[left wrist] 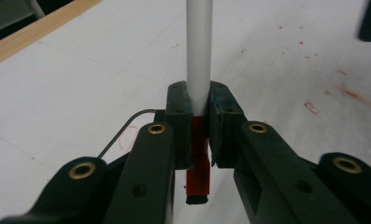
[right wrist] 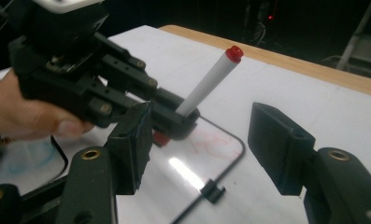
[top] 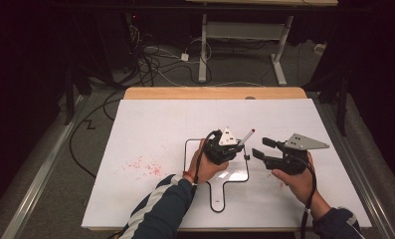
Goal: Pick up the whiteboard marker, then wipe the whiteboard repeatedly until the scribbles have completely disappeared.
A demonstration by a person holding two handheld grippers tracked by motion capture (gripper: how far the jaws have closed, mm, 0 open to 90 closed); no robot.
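Black claws (top: pixel 224 148), brass screws, striped navy sleeve (top: pixel 157 211)

Marker (top: pixel 246 136) in left tool (top: pixel 233 148), above board (top: pixel 237 175).

The marker (left wrist: pixel 198 51) runs off the left gripper view's top edge, its lower end hidden between the fingers (left wrist: pixel 181 116).

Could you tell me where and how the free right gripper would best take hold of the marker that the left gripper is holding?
Probably the bare white barrel of the marker, between the left gripper and the red end. The marker juts up at a slant over the small whiteboard, its lower red part already clamped. The open right gripper should come from its own side, jaws straddling the barrel crosswise.
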